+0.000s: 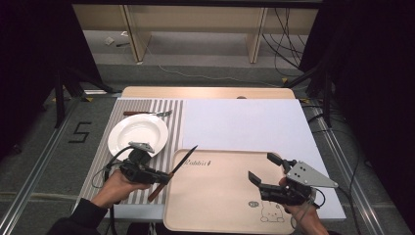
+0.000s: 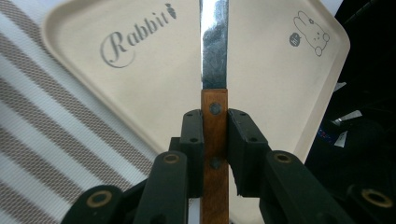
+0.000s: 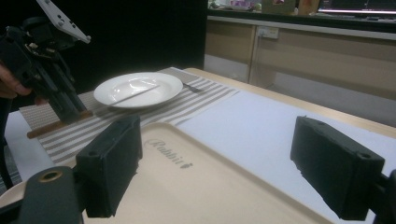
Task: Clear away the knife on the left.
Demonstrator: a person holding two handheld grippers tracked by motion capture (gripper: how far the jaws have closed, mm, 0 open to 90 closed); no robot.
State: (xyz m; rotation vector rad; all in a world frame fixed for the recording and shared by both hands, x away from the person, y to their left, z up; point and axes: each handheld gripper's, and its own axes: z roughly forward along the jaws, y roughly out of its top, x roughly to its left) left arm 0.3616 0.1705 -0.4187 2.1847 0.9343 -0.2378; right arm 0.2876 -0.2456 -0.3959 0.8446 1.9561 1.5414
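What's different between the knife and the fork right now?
The knife is clamped by its wooden handle in the left gripper, while the fork lies loose on the striped mat. The knife's blade reaches over the beige tray; the fork rests beyond the white plate, away from the tray. The knife sits near the person, the fork farther off. Both have brown handles and metal ends.

The high view looks forward and down on the whole table from above my side. My left gripper's (image 2: 215, 126) camera looks along my jaws, very close, straight down on the Rabbit tray (image 2: 154, 79) beyond their tips. My right gripper's (image 3: 215, 163) camera sits low, facing level across that tray (image 3: 196, 186) between my wide-apart jaws, toward the plate (image 3: 138, 88) far beyond my left jaw. All three views share the tray (image 1: 220, 196).
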